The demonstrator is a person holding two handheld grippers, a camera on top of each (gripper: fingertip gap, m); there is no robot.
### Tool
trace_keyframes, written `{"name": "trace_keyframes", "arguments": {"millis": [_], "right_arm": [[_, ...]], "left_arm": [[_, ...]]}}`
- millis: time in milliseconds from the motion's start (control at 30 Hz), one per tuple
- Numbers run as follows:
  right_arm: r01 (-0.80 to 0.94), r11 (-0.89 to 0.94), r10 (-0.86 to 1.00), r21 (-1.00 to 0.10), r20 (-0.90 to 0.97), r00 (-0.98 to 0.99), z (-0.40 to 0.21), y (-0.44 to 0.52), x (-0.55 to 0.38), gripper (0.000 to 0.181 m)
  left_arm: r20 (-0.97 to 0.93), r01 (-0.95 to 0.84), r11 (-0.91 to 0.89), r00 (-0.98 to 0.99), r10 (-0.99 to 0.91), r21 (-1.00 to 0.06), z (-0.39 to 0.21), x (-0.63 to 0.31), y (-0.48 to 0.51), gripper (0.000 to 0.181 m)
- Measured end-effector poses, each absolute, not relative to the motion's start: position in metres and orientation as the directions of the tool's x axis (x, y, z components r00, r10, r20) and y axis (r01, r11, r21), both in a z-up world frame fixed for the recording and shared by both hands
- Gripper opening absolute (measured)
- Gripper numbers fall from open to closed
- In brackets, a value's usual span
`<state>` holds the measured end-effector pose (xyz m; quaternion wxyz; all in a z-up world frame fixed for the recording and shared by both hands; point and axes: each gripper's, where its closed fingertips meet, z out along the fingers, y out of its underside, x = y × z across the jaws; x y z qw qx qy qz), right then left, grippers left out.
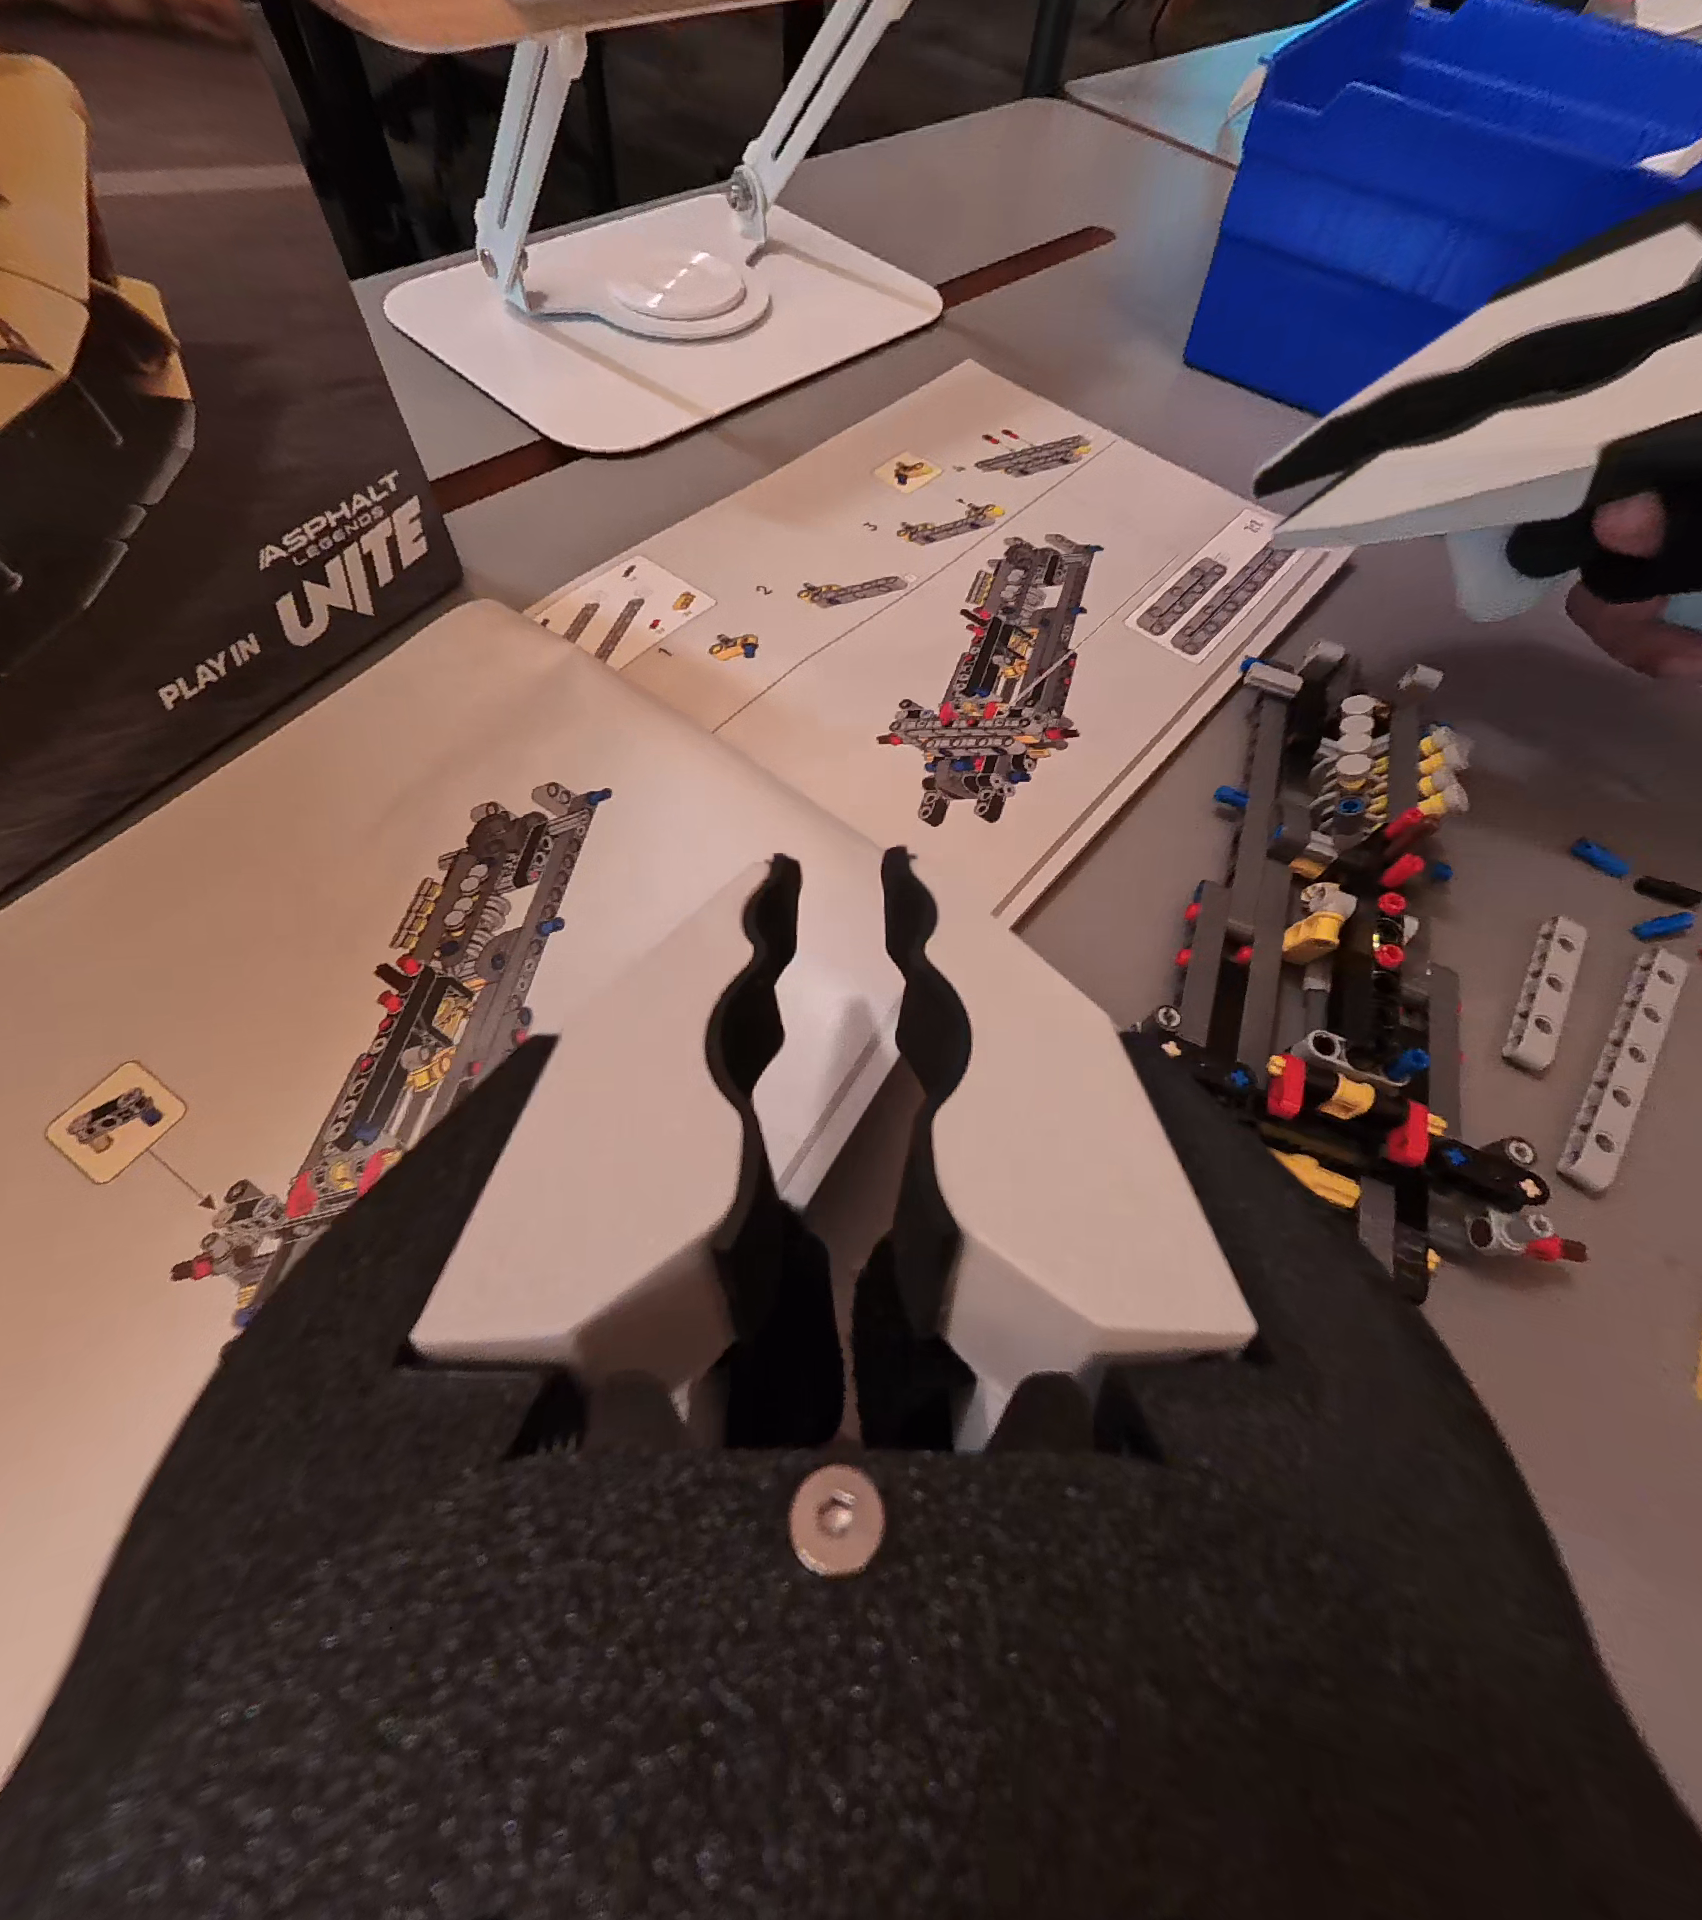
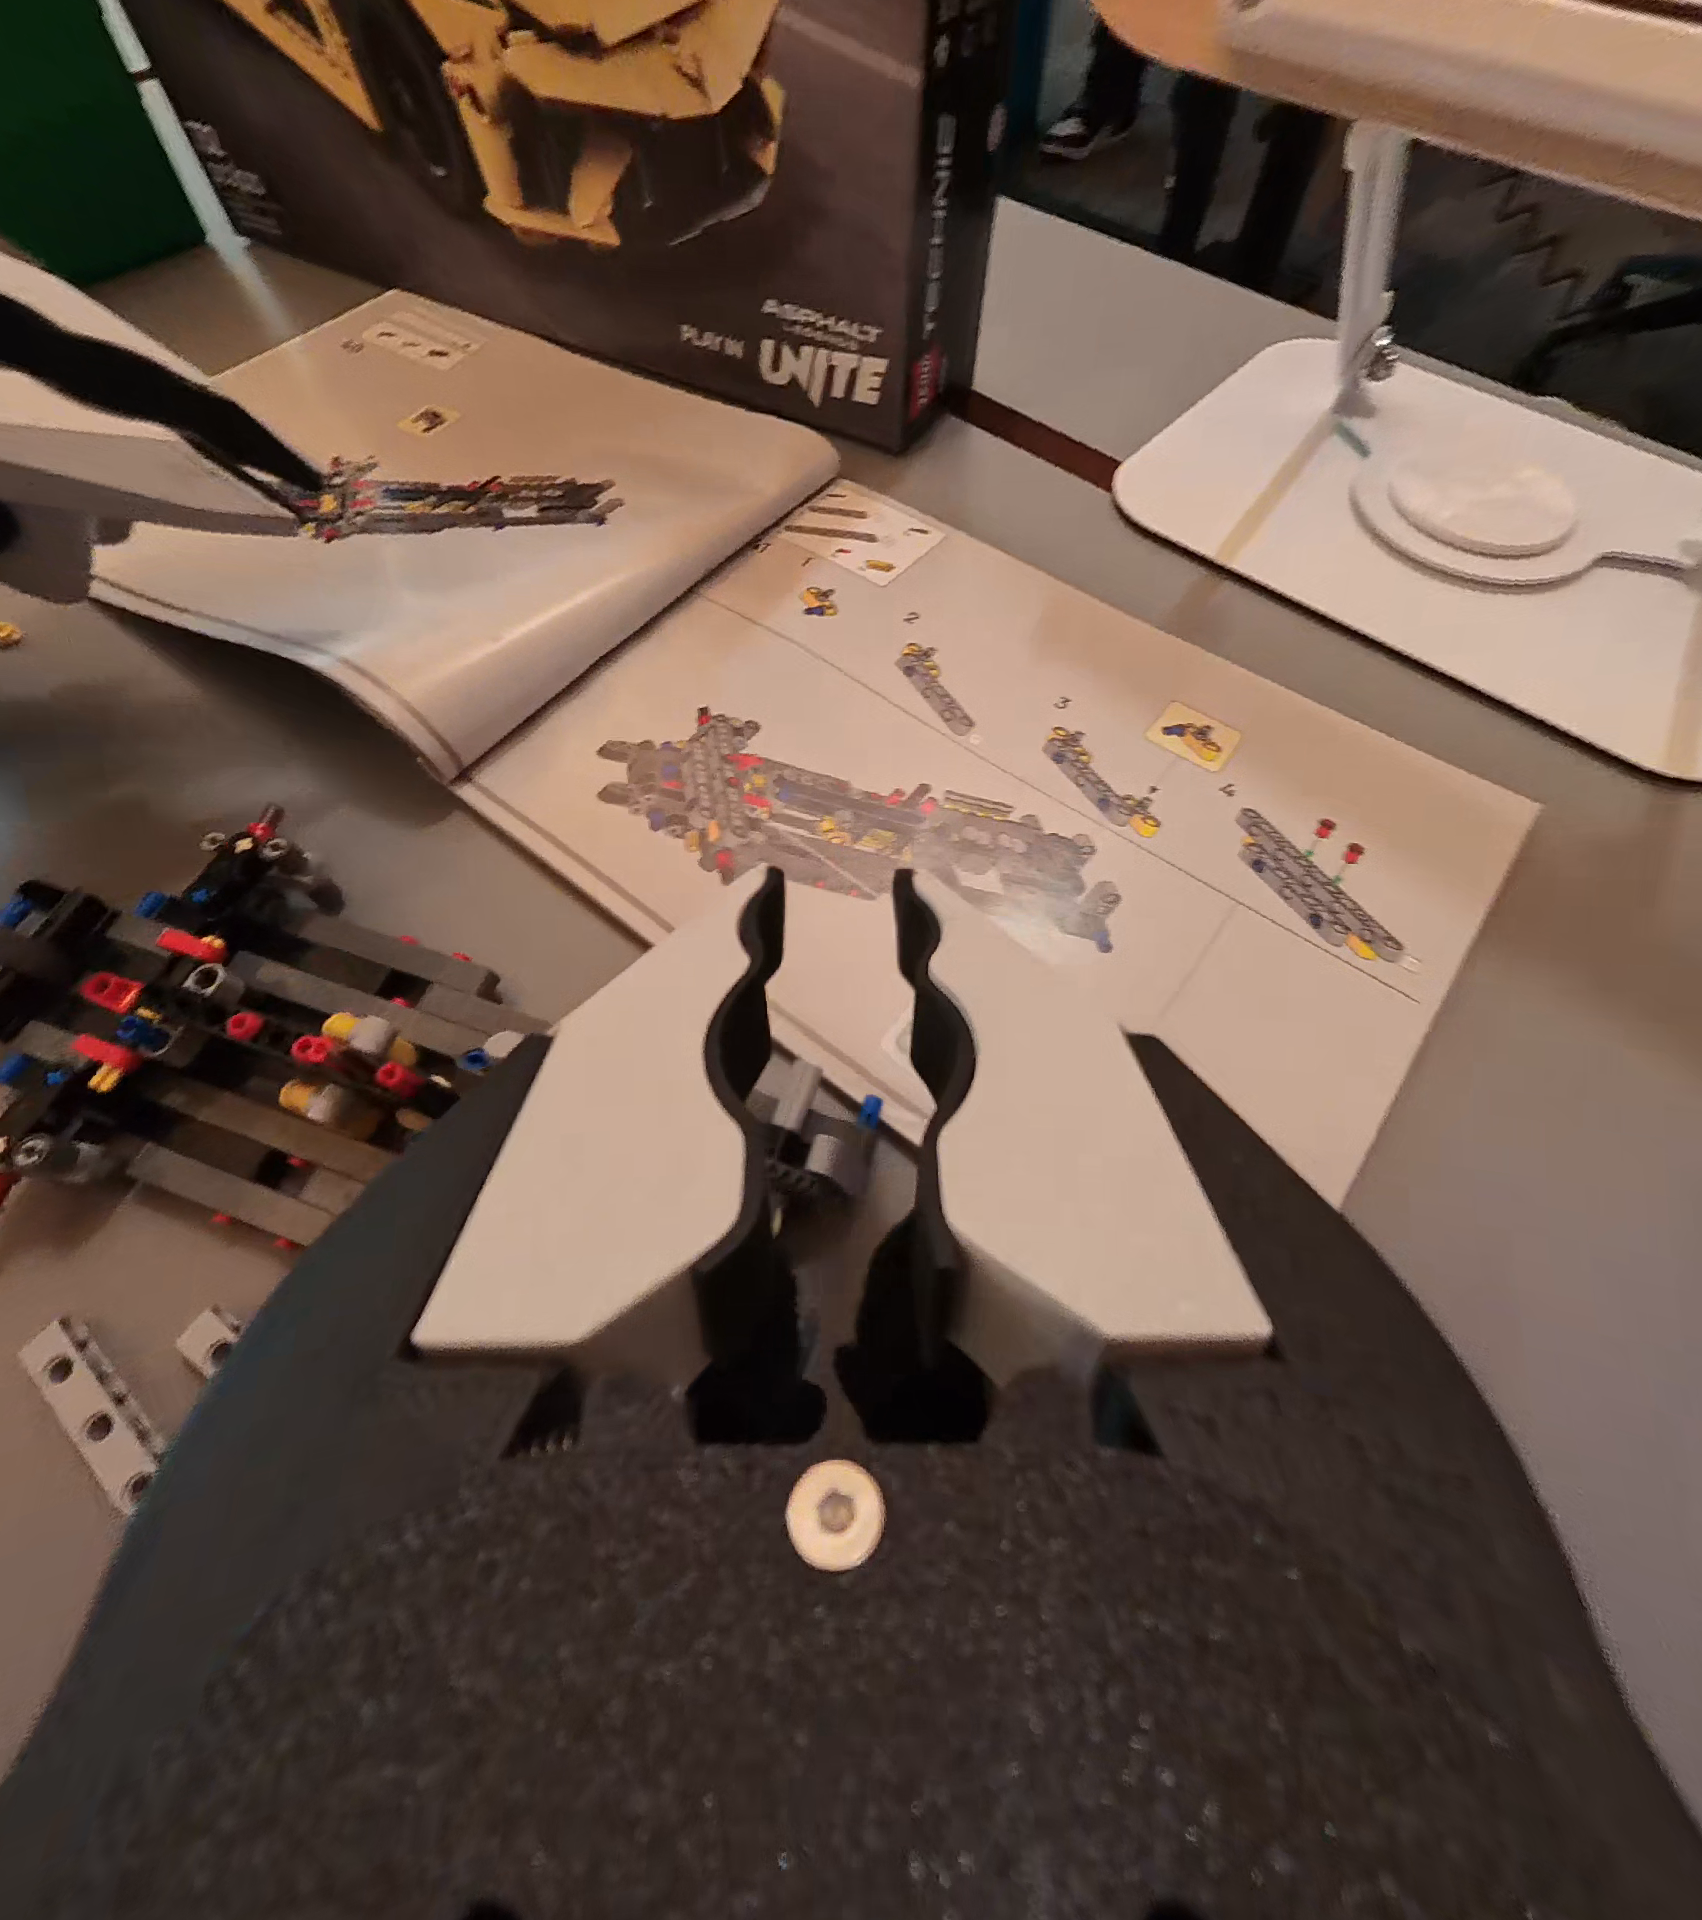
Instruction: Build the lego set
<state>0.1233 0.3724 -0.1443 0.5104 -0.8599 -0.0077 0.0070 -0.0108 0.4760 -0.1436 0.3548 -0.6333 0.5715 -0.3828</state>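
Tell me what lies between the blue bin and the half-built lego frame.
In the left wrist view, the right gripper hangs between the blue bin and the lego frame; under it lie bare table and the instruction booklet corner.

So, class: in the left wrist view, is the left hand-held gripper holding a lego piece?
No: the left hand-held gripper hangs open and empty above the instruction booklet, with only the page visible between its fingers.

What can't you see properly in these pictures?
- Blue bin: left wrist view, its inside faces away.
- Lego chassis: right wrist view, its near end is hidden behind the right gripper.
- Instruction booklet: both views, the step drawings are too small and blurred.
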Motion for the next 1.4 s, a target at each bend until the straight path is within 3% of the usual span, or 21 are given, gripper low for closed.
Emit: {"name": "trace_keyframes", "arguments": {"millis": [300,433,533,633,900,967,1067,1167,1333,1400], "right_arm": [[-0.019,-0.451,0.099,-0.892,-0.071,0.993,-0.130,0.366,0.100,0.018],[-0.042,-0.383,0.248,-0.923,-0.146,0.958,-0.098,0.338,0.038,0.018],[0.143,-0.586,0.476,-0.797,-0.196,0.858,-0.142,0.297,-0.046,0.023],[0.335,-0.641,0.532,-0.690,-0.086,0.842,-0.185,0.275,-0.069,0.026],[0.395,-0.657,0.576,-0.642,-0.090,0.813,-0.206,0.275,-0.083,0.023],[0.395,-0.649,0.579,-0.650,-0.086,0.811,-0.206,0.279,-0.082,0.007],[0.377,-0.632,0.557,-0.677,-0.058,0.829,-0.190,0.294,-0.071,0.007],[0.274,-0.541,0.483,-0.795,-0.027,0.875,-0.129,0.335,-0.037,0.007],[0.295,-0.235,0.330,-0.926,0.210,0.920,-0.067,0.411,0.021,0.006],[0.300,-0.062,0.286,-0.952,0.271,0.919,-0.059,0.426,0.013,0.006]], "left_arm": [[0.000,-0.472,-0.014,0.029,-1.000,-0.882,-0.150,-0.008,0.467,0.012],[-0.034,-0.477,0.008,0.045,-0.998,-0.879,-0.152,-0.009,0.472,0.012],[-0.047,-0.470,0.015,0.057,-0.997,-0.883,-0.148,-0.010,0.474,0.012],[-0.039,-0.457,0.013,0.048,-0.998,-0.889,-0.143,-0.009,0.470,0.012],[-0.114,-0.425,0.089,0.033,-0.993,-0.901,-0.131,-0.011,0.464,0.012],[-0.114,-0.418,0.085,0.043,-0.993,-0.904,-0.129,-0.012,0.468,0.012],[-0.107,-0.420,0.067,0.073,-0.992,-0.905,-0.130,-0.015,0.480,0.012],[-0.086,-0.412,0.039,0.097,-0.992,-0.910,-0.128,-0.017,0.488,0.012],[0.022,-0.382,-0.045,0.064,-0.998,-0.923,-0.124,-0.016,0.482,0.013],[0.154,-0.361,-0.131,-0.035,-0.987,-0.923,-0.120,-0.015,0.464,0.013]]}}
